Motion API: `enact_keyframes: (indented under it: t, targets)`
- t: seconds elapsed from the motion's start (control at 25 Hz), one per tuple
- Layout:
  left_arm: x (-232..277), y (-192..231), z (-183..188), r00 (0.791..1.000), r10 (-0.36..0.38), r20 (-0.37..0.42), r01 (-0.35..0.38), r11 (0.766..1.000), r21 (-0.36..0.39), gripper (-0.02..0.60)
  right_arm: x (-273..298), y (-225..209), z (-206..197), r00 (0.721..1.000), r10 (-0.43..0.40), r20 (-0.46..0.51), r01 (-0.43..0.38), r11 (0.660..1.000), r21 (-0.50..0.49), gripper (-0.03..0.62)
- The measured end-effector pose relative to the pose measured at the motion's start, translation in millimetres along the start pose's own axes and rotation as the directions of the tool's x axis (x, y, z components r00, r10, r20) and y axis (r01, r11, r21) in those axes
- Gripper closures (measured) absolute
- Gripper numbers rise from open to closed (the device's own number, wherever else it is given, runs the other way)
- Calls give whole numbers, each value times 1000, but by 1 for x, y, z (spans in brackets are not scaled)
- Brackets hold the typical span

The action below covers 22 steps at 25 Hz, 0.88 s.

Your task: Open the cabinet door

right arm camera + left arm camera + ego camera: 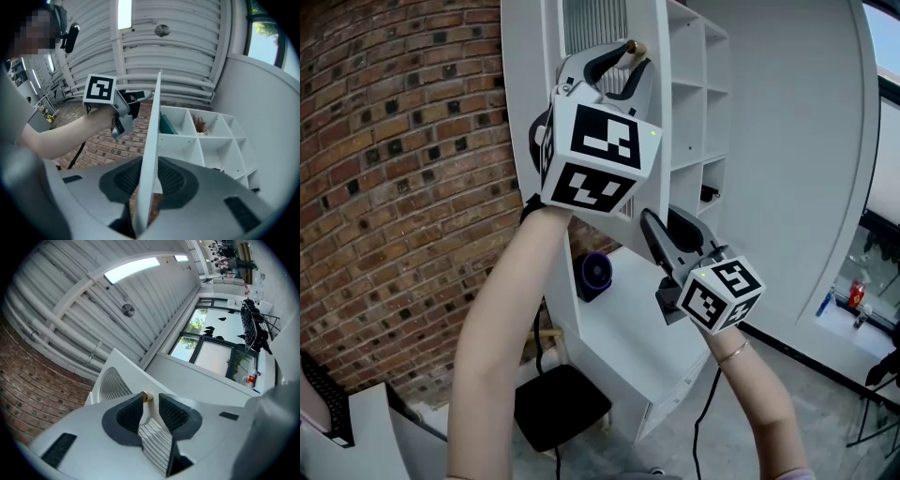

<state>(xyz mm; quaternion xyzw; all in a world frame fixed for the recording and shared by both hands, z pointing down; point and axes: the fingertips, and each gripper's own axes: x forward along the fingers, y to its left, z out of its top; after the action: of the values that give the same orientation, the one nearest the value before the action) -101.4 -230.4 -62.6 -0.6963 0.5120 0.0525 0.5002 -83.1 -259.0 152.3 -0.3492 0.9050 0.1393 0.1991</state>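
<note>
The white cabinet door [525, 112] with a slatted panel stands swung out from the shelves [694, 122]. High up, my left gripper [623, 58] is at the small brass knob [631, 48]. In the left gripper view the knob [146, 396] sits between the tips of my left gripper [151, 399], against the left pad with a gap to the right pad. Lower down, my right gripper [661, 222] straddles the door's free edge. In the right gripper view the door [152, 122] runs edge-on between the pads of my right gripper [150, 165], and both pads touch it.
A brick wall [394, 141] is close on the left and a curved white wall [797, 141] on the right. The open compartments [206, 140] hold a green item [166, 125] and a dried plant [200, 124]. A dark round object [597, 274] sits low; a black item [561, 405] lies on the floor.
</note>
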Motion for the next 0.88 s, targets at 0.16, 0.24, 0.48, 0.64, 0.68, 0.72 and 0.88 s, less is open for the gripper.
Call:
enact_keyframes:
  t: [0.16,0.24,0.48,0.64,0.68,0.72,0.88]
  targets:
    - [-15,-8,-12,1000,-2,2,2,1000,-21,489,-8,1,-1,1000,1,-3,-1,1000,6,491]
    - [-24,-14,-21,1000,-2,-4,1,1000,-30,492,-14,2,-2,1000,0,-2,0,1000,6,487]
    - [-54,-35,-56,999,5,-47,-10,995,-104,518,-32,2,-5,1000,0,-3,0,1000,25,502]
    - [-84,-50,-81,997,12,-81,-26,984,-175,524,-46,1,-11,1000,-6,-17,6,999,40,503]
    - [-91,-55,-88,996,10,-93,-27,981,-190,526,-49,0,-12,1000,-10,-19,10,999,42,504]
    - [-98,-61,-94,994,8,-105,-29,978,-207,529,-53,-2,-14,1000,-14,-21,14,999,44,505]
    - [-124,-84,-115,988,5,-152,-45,964,-262,540,-67,-5,-24,999,-21,-36,23,998,53,508]
